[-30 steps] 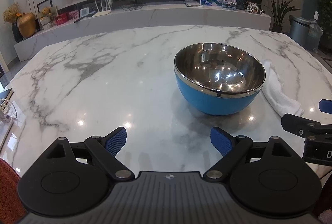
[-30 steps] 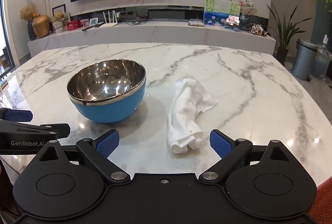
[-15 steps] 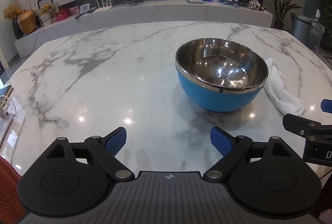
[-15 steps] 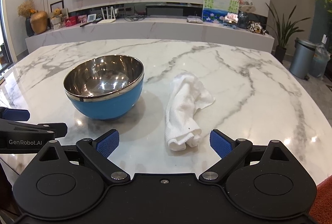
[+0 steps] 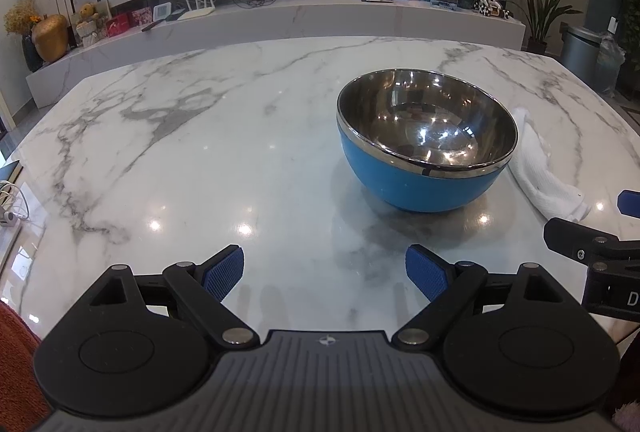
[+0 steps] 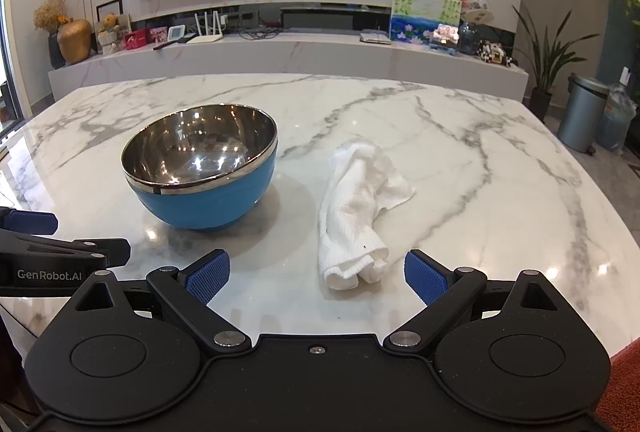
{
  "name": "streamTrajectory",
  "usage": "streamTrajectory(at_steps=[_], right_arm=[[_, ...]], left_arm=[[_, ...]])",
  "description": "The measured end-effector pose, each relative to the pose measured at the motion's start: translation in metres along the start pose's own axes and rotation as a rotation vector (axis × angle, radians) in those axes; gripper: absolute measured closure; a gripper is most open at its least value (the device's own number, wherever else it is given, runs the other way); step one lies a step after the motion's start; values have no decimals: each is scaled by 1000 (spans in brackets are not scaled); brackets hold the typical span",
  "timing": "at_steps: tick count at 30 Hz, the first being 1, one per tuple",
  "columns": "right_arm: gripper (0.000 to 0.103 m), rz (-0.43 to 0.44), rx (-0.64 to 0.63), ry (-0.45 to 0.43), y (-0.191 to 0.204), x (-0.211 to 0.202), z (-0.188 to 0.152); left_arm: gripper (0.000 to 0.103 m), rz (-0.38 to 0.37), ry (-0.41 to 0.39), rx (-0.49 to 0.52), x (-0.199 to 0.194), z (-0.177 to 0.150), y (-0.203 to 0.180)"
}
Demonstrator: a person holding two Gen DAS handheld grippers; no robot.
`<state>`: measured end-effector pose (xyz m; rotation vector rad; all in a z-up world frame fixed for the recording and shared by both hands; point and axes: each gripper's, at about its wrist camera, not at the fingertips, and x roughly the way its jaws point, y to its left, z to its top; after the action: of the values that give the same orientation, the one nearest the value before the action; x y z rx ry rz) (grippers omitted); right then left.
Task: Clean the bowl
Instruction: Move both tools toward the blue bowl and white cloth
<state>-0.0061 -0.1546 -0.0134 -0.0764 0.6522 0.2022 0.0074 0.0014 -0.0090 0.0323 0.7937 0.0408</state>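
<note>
The bowl, blue outside and steel-lined, stands upright on the marble desk, at about 10 o'clock from the right gripper and 1 o'clock from the left gripper. Its interior reflects room lights; no soil can be made out. The white cloth lies crumpled just beside the bowl's right side, apart from it, its near end close to 12 o'clock between the right fingers.

Change noted: over the last second both cameras have drawn in and tilted; bowl and cloth sit lower and larger in each view. Neither object has shifted on the desk. Judgement: this is the approach stage, and no wiping has begun.

Left fingers are spread wide and hold nothing. Right fingers likewise released, empty, and lined up on the cloth, which looks the likelier first pickup.

Legible writing: "GenRobot.AI" on the left gripper's body, seen at 9 o'clock in the right wrist view. A lone "D" shows on the right gripper's body in the left view. The painting on the rear shelf bears marks too small to read.
</note>
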Motion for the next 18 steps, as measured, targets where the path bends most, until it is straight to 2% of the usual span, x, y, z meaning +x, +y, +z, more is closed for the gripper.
streamTrajectory(at_steps=[13,18], right_arm=[[10,0,7,18,-2,5,1],[10,-8,5,7,-1,5,2]], left_arm=[[15,-5,15,-3,6,1,0],[15,-33,-9,-33,-3,5,4]])
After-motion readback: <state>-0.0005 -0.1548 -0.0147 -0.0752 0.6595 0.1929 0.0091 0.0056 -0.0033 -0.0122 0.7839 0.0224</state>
